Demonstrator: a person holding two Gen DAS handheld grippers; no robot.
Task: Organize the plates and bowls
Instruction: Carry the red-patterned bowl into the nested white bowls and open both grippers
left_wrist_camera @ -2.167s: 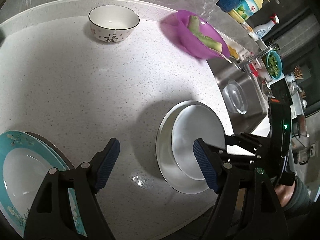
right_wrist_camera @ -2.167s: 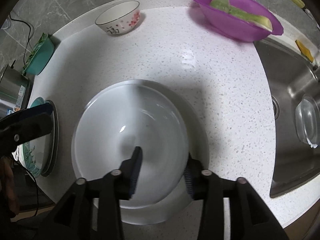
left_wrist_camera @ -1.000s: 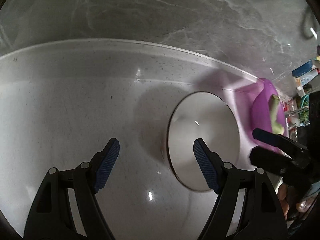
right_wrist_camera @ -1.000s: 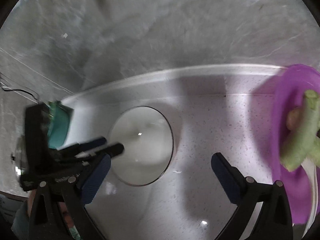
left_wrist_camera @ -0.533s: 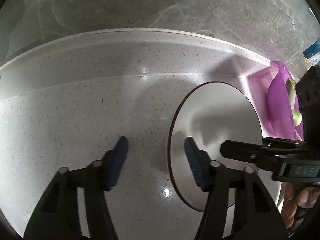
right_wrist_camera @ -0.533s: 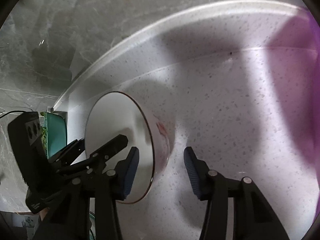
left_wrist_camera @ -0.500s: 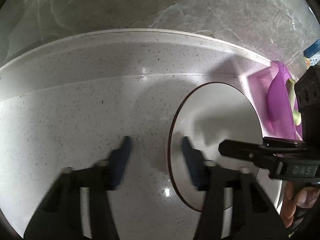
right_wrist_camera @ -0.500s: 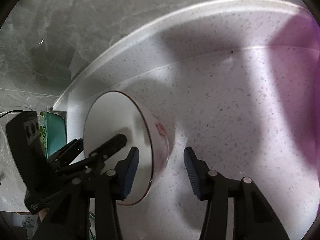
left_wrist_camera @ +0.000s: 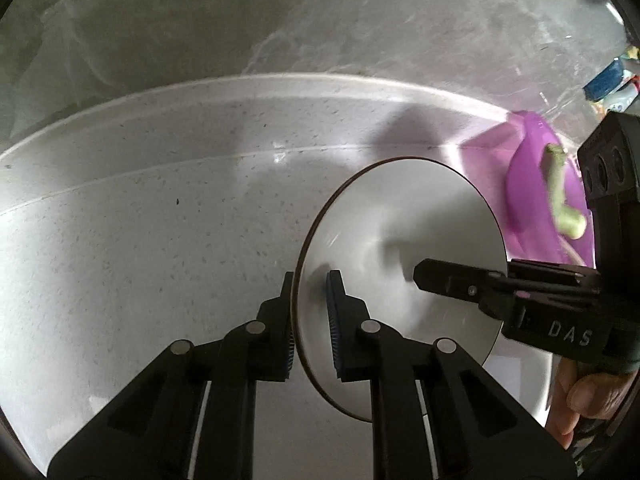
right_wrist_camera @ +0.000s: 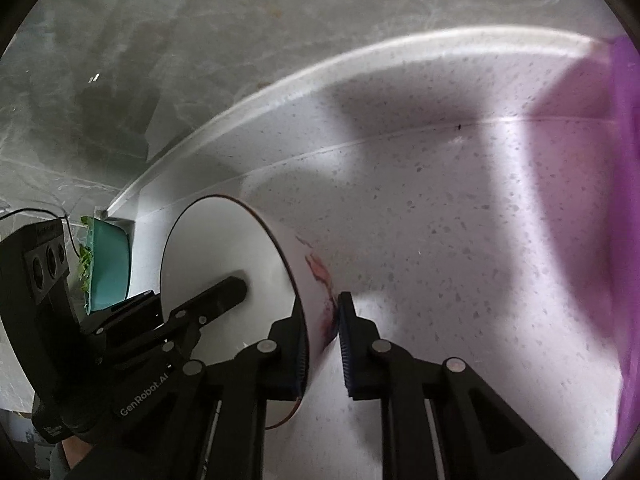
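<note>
A white speckled table (left_wrist_camera: 140, 240) is seen, backed by a raised lip. A purple bowl (left_wrist_camera: 532, 184) rests on it at the right, a teal container (right_wrist_camera: 110, 264) far left.

We see the right gripper (right_wrist_camera: 322, 334) at lower centre of the frame, its black arms and blue ribbed pads closed on the wall of a white ceramic bowl with a thin dark rim and a red floral mark (right_wrist_camera: 224, 264): one pad inside, one against the painted outside. The left gripper (right_wrist_camera: 224, 294) reaches in from the lower left, one black finger lying across the bowl's white interior. A speckled white stone countertop (right_wrist_camera: 440, 184) fills the middle. A purple plastic basin (right_wrist_camera: 626, 208), blurred, runs down the right edge. At left sits a teal container (right_wrist_camera: 110, 268), seemingly holding greens.
</note>
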